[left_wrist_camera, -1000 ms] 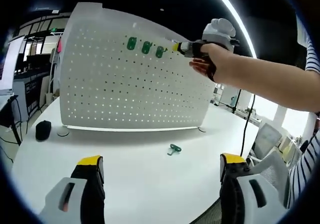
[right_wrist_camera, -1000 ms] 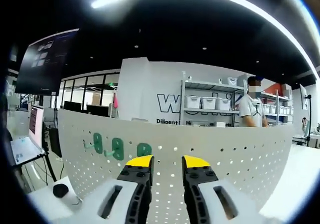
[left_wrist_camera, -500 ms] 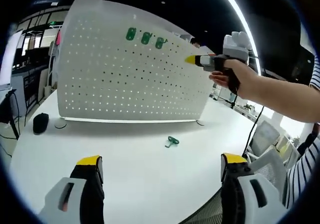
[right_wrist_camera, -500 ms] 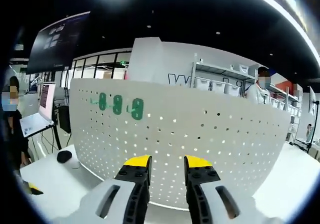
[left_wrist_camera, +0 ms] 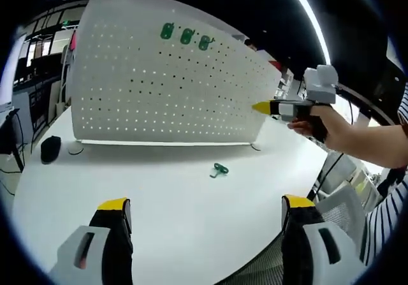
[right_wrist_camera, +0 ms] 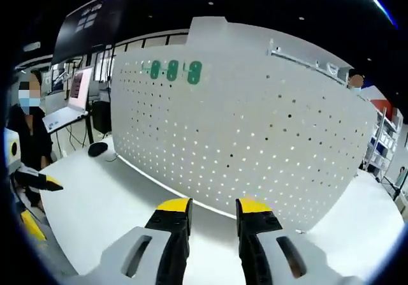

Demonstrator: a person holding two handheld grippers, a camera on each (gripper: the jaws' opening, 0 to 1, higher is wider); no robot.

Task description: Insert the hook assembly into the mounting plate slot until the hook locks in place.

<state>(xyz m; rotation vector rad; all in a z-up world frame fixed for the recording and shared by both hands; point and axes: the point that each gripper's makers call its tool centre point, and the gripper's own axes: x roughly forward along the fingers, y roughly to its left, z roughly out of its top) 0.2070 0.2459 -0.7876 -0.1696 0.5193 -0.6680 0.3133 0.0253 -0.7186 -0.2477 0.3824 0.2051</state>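
Note:
A white pegboard [left_wrist_camera: 166,94] stands upright on the white table [left_wrist_camera: 159,202]. Three green hooks [left_wrist_camera: 185,36] hang in a row near its top, also seen as green hooks [right_wrist_camera: 172,70] on the pegboard [right_wrist_camera: 255,125]. One loose green hook [left_wrist_camera: 220,169] lies on the table in front of the board. My left gripper [left_wrist_camera: 205,207] is wide open and low over the table's near edge, holding nothing. A hand holds my right gripper [left_wrist_camera: 262,108] in the air off the board's right end. Its jaws [right_wrist_camera: 213,207] stand a narrow gap apart with nothing between them.
A black mouse [left_wrist_camera: 50,148] lies at the board's left end, seen again as a mouse [right_wrist_camera: 97,148]. A person sits at the left by the left gripper [right_wrist_camera: 41,203]. A laptop [right_wrist_camera: 70,106] and desks stand behind. An office chair [left_wrist_camera: 338,189] stands past the table's right edge.
My right gripper has drawn back from the hooks at the board's top, moving down and to the right, away from the board. The loose hook and my left gripper's jaws stay as before.

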